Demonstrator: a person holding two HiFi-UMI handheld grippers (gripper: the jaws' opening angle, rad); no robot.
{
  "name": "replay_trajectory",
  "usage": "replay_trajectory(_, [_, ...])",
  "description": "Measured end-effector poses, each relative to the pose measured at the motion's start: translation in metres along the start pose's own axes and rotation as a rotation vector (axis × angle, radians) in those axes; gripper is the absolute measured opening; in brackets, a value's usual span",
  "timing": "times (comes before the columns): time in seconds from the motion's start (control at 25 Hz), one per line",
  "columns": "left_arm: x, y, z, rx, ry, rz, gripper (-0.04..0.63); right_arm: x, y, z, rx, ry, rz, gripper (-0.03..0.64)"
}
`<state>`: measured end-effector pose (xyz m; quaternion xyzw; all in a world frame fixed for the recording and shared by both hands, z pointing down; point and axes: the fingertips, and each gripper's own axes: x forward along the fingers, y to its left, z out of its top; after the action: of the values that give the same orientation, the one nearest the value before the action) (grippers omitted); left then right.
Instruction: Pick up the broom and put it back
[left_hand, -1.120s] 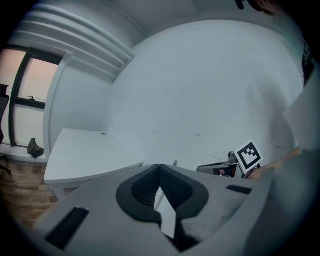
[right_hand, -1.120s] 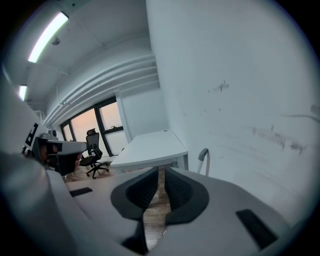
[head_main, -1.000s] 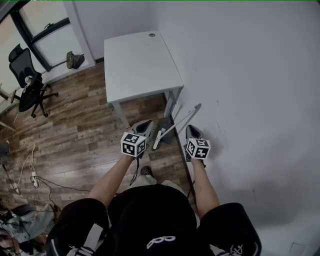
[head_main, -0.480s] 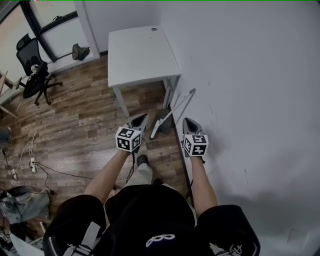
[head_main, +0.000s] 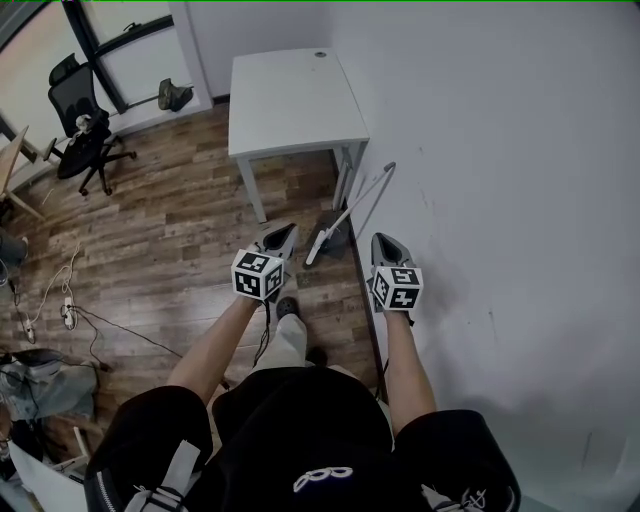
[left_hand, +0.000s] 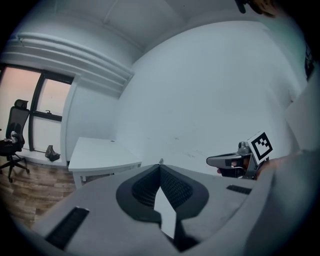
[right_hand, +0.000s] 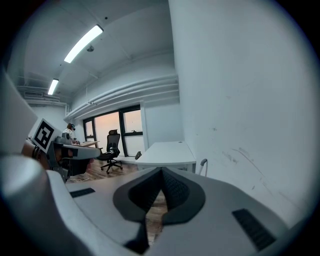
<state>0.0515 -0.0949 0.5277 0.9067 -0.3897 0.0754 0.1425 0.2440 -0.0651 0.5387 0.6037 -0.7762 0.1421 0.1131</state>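
Note:
The broom (head_main: 352, 208) leans against the white wall beside the table leg, its handle slanting up to the right, its head by a dark dustpan (head_main: 333, 233) on the floor. In the right gripper view the broom's handle tip (right_hand: 202, 162) shows just past the jaws. My left gripper (head_main: 284, 233) hangs left of the broom's head, shut and empty. My right gripper (head_main: 384, 242) hangs right of the broom near the wall, also shut on nothing. Neither touches the broom. Each gripper view shows its jaws meeting at the tips, the left gripper (left_hand: 160, 167) and the right gripper (right_hand: 161, 170).
A white table (head_main: 290, 95) stands against the wall just beyond the broom. An office chair (head_main: 85, 125) stands far left by the window. Cables (head_main: 60, 310) and a pile of cloth (head_main: 35, 385) lie on the wood floor at left. The wall (head_main: 500, 200) runs close along the right.
Both grippers have drawn back from the broom and table and risen a little, still shut. The broom has stayed leaning against the wall.

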Motion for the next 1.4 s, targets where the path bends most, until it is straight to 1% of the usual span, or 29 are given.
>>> replay_trajectory(0.24, [-0.019, -0.011, -0.007, 0.012, 0.0, 0.006, 0.017, -0.017, 0.012, -0.006, -0.002, -0.012, 0.011, 0.023])
replay_trajectory(0.52, [-0.029, -0.017, -0.006, 0.017, -0.006, 0.004, 0.017, -0.027, 0.02, -0.008, -0.008, -0.016, 0.024, 0.023])
replay_trajectory(0.8, [-0.029, -0.026, -0.005, 0.025, -0.009, 0.0, 0.017, -0.033, 0.021, -0.008, -0.013, -0.02, 0.039, 0.023])
replay_trajectory(1.4, [-0.028, -0.028, -0.011, 0.024, 0.005, 0.008, 0.017, -0.031, 0.022, -0.013, -0.017, -0.017, 0.052, 0.023])
